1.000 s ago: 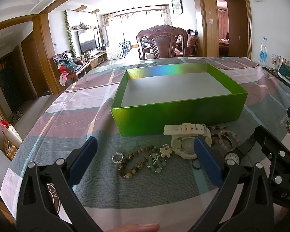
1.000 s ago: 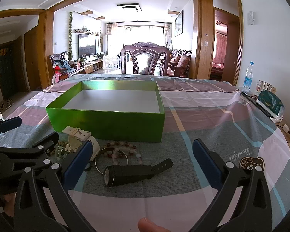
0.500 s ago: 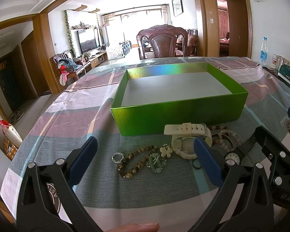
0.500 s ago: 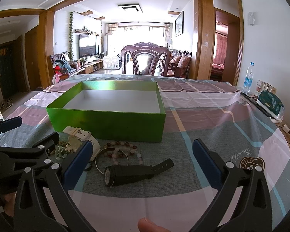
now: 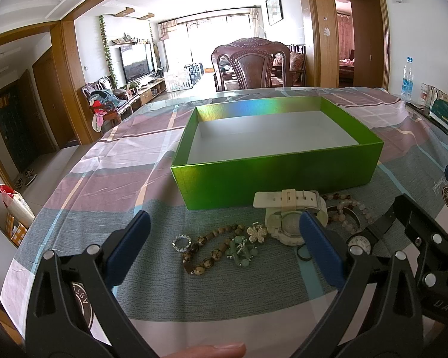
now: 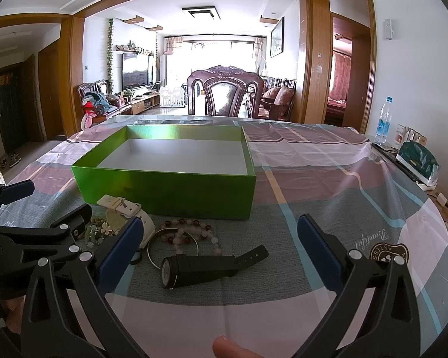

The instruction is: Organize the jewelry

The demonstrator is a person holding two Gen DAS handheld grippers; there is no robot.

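Observation:
An empty green box (image 5: 277, 176) stands on the table; it also shows in the right wrist view (image 6: 170, 191). Jewelry lies in front of it: a small ring (image 5: 181, 243), a brown bead bracelet (image 5: 206, 253), a green bead piece with a flower (image 5: 243, 249), a cream watch (image 5: 286, 217), a pink bead bracelet (image 6: 191, 234), a metal bangle (image 6: 173, 247) and a black watch (image 6: 206, 267). My left gripper (image 5: 224, 250) is open above the bead pieces. My right gripper (image 6: 219, 250) is open above the black watch.
A checked cloth (image 6: 328, 185) covers the table. A water bottle (image 6: 383, 120) and a green tissue pack (image 6: 418, 161) stand at the far right edge. A wooden chair (image 6: 225, 92) is behind the table. The two grippers sit close side by side.

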